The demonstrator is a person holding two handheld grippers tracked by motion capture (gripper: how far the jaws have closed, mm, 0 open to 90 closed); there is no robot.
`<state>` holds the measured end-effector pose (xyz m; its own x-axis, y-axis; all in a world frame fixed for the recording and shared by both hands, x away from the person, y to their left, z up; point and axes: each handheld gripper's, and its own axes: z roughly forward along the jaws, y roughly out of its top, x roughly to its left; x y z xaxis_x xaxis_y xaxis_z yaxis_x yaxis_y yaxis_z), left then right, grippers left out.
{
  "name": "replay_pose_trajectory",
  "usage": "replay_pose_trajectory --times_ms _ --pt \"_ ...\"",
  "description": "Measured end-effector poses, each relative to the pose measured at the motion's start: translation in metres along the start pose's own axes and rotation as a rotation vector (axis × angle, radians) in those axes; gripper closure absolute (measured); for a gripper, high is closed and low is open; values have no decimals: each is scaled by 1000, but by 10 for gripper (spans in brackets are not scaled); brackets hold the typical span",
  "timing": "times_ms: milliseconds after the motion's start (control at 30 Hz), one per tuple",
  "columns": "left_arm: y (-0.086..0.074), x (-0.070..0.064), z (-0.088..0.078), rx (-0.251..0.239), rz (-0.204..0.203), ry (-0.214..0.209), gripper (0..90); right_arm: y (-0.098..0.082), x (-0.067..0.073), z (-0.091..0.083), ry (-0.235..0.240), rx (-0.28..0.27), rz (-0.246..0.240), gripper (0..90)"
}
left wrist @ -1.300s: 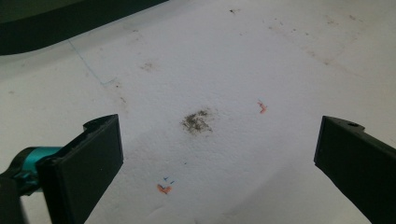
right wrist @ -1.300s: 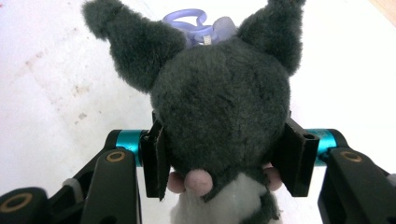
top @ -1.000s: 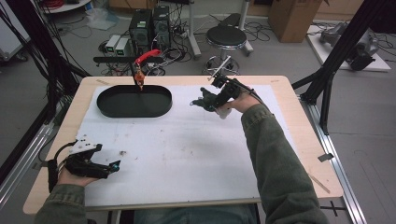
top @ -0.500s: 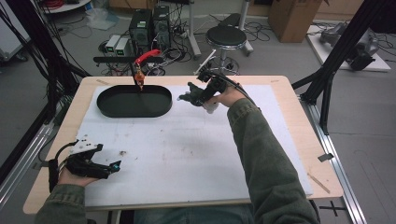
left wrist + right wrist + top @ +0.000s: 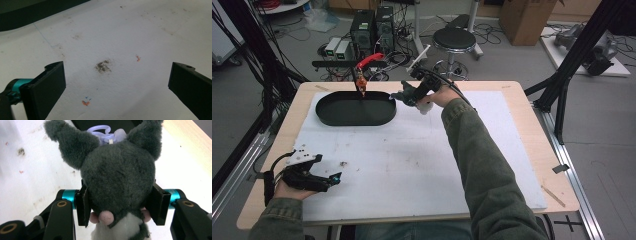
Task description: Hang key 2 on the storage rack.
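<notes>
Resting near the front left corner of the white mat (image 5: 422, 165), the left gripper (image 5: 329, 180) lies in the person's left hand (image 5: 294, 185), its body partly covered by that hand in the high view. From its own camera the two black jaws stand wide apart with nothing between them, both cut off by the bottom edge, and beyond them lies a small dark smudge (image 5: 103, 66) and a few orange flecks on the mat.

Farther off, the right gripper (image 5: 404, 96) is held out over the far part of the mat, just beside the right end of the black oval tray (image 5: 332, 117). In the high view the toy in it is small and hard to make out, little more than a dark lump with a pale bit below. The right gripper view makes it plain: a grey plush toy (image 5: 120, 172) with two pointed ears, a pink nose, a white chest and a pale purple loop (image 5: 101, 131) on top of its head. The jaws press on both sides of its head, holding it off the mat. Its lower body is cut off by the frame's bottom edge.

At the tray's far rim a red-handled tool (image 5: 364, 67) stands, its tip too small to read.
</notes>
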<state>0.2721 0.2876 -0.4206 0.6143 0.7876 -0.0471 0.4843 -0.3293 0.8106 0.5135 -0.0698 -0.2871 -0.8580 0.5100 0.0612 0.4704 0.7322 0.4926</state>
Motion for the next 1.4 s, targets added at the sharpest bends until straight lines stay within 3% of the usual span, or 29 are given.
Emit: replay_pose_trajectory --times_ms 267,367,633,900,1000,1400 --pt "-1 1 -2 -12 -9 -6 17 23 -3 0 2 -36 64 454" --pt "-1 1 -2 -16 -13 -5 17 28 -5 2 0 -43 75 454" --pt "-1 2 -1 -20 -16 -8 17 33 -14 7 16 -89 165 454" --pt "-1 5 0 -24 -20 -11 17 42 -15 8 22 -136 180 451" --pt "-1 5 -1 -23 -21 -11 17 47 -14 7 23 -131 178 450" --pt "-1 5 -3 -39 -23 -20 17 70 -9 4 -26 -145 196 450"
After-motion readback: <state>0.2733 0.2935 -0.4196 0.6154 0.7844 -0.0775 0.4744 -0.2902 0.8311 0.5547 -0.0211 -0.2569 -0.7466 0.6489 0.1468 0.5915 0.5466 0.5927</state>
